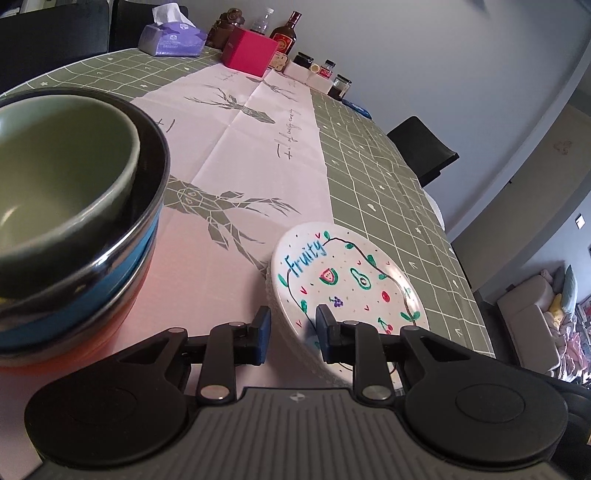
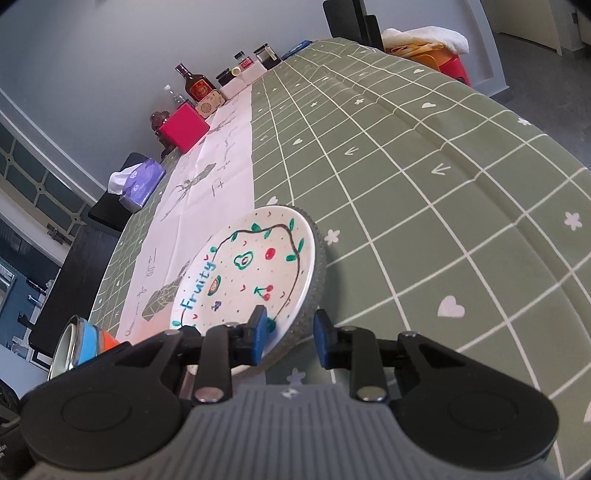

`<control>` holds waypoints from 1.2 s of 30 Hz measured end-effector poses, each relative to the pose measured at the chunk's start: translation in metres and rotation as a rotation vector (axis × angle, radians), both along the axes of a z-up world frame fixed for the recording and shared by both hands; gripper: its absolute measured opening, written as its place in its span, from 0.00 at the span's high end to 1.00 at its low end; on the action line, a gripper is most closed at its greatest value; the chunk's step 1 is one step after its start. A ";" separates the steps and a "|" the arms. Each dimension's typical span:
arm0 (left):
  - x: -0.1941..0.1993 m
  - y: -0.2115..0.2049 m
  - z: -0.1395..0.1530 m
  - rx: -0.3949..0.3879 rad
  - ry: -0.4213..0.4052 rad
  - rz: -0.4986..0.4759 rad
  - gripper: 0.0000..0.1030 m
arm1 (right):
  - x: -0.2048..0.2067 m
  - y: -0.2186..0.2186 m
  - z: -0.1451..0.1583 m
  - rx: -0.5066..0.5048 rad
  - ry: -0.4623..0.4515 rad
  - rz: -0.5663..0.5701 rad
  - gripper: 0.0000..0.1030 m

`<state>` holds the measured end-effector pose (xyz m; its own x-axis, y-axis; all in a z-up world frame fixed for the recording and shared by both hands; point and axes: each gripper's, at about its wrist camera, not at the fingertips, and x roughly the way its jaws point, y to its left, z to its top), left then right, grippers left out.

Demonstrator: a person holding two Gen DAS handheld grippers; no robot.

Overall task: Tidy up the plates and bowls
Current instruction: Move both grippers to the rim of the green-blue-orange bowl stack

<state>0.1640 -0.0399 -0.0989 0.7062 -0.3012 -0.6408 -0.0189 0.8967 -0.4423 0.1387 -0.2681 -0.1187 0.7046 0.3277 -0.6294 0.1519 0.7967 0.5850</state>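
— Fingers [image 1: 263, 328] of the left gripper [image 1: 293, 332]: how do they stand?

— Narrow, closed on the near rim of the plate stack [image 1: 343, 280]. One blue pad sits against the outer edge, the other on the painted face of the top plate (the one lettered "Fruity", with a watermelon slice, an avocado and cherries).

— And the right gripper [image 2: 290, 330]?

— Same story from the other side: a narrow grip on the stack's rim, one pad on the top plate's face, the other at the knobbly grey edge of the plate beneath.

— Where is the stack?

— At the seam where the pale runner [image 1: 240, 147] meets the green checked tablecloth [image 2: 443, 184], close in front of both cameras. Whether it rests on the cloth or is lifted just off it, I cannot tell.

— Bowls?

— Nested bowls [image 1: 74, 206] stand just beside the plates on the runner: a green one inside, then dark, blue and orange rims below it.

— Farther out?

— At the far end of the table, a pink box [image 1: 249, 51], a purple tissue pack [image 1: 173, 38], a brown bottle [image 1: 286, 35] and some small jars (labels too small to read). A dark chair [image 1: 421, 147] stands at the table's side.
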 end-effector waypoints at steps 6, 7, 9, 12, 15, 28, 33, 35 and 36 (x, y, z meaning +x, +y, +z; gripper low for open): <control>0.003 0.001 -0.002 -0.015 -0.005 -0.001 0.72 | 0.003 0.005 0.002 -0.038 -0.017 0.011 0.71; 0.003 0.002 -0.002 -0.020 -0.004 -0.003 0.72 | 0.002 0.006 0.004 -0.053 -0.023 0.011 0.71; -0.001 0.003 0.000 -0.014 0.000 0.001 0.64 | -0.003 0.009 0.009 -0.093 -0.039 0.005 0.61; -0.012 0.004 0.007 -0.010 -0.019 0.000 0.47 | -0.011 0.012 0.021 -0.151 -0.071 -0.011 0.50; -0.029 0.003 0.020 -0.006 -0.046 -0.040 0.45 | -0.024 0.014 0.035 -0.174 -0.105 -0.024 0.40; -0.061 0.058 0.116 0.051 -0.099 -0.227 0.41 | -0.034 0.052 0.099 -0.126 -0.131 0.171 0.25; -0.049 0.098 0.136 0.098 -0.043 -0.236 0.41 | -0.020 0.091 0.115 -0.142 -0.099 0.312 0.22; -0.041 0.115 0.139 0.107 0.002 -0.235 0.39 | -0.012 0.106 0.118 -0.147 -0.073 0.357 0.21; -0.037 0.123 0.139 0.106 0.029 -0.238 0.39 | -0.008 0.113 0.118 -0.146 -0.057 0.376 0.21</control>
